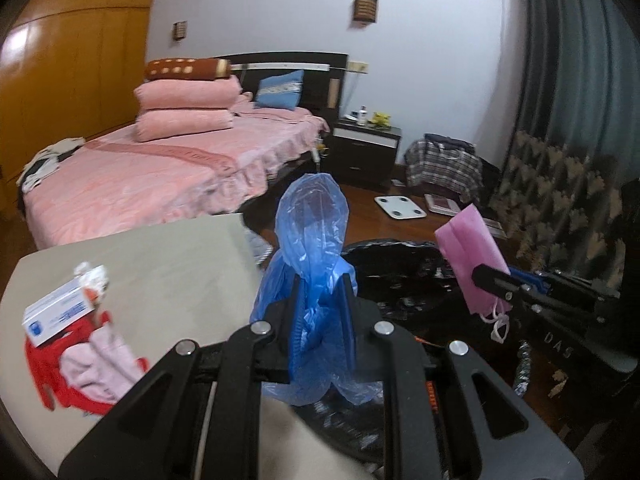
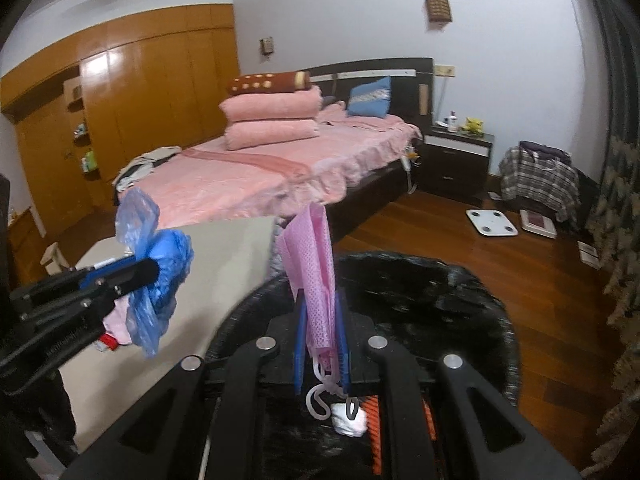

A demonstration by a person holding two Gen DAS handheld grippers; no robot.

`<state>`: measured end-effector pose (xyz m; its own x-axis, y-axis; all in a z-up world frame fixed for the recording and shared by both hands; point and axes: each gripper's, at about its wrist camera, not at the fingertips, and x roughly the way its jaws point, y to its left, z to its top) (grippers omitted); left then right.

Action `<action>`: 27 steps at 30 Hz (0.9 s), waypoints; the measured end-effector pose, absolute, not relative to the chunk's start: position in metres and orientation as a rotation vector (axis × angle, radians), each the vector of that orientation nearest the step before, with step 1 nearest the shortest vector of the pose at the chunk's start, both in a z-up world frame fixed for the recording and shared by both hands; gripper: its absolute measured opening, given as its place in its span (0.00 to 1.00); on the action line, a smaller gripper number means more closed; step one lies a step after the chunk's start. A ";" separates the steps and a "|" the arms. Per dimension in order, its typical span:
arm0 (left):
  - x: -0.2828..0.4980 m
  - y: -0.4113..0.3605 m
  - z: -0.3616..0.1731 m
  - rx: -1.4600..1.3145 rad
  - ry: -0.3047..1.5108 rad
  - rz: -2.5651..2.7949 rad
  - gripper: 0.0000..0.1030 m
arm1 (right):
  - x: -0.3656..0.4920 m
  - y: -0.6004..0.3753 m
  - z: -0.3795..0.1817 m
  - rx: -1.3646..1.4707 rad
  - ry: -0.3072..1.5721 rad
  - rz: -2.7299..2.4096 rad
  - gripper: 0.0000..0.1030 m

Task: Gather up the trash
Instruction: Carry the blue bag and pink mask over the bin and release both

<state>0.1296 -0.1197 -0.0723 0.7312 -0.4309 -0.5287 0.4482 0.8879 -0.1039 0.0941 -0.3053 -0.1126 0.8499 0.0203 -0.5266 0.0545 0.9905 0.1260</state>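
Note:
My left gripper (image 1: 323, 284) is shut on a crumpled blue plastic bag (image 1: 310, 236), which sticks up between its fingers; the same blue bag (image 2: 158, 280) shows at the left of the right wrist view. My right gripper (image 2: 320, 300) is shut on a pink face mask (image 2: 314, 268) whose white ear loops dangle below. In the left wrist view the pink mask (image 1: 474, 252) hangs at the right, over a bin lined with a black bag (image 1: 400, 276). That black bin bag (image 2: 420, 292) lies just under and ahead of the right gripper, with white crumpled paper (image 2: 350, 420) inside.
A beige table (image 1: 160, 272) at the left carries a white and blue box (image 1: 58, 312), a red and pink cloth (image 1: 86, 372) and crumpled paper (image 1: 92, 280). Behind stand a pink bed (image 1: 160, 168), a nightstand (image 1: 366, 148), floor scales (image 1: 400, 208) and a clothes-draped chair (image 1: 444, 164).

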 end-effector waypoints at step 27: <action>0.144 -0.130 -0.068 0.045 0.530 -0.480 0.85 | 0.081 -0.352 -0.122 0.149 0.530 -0.155 0.95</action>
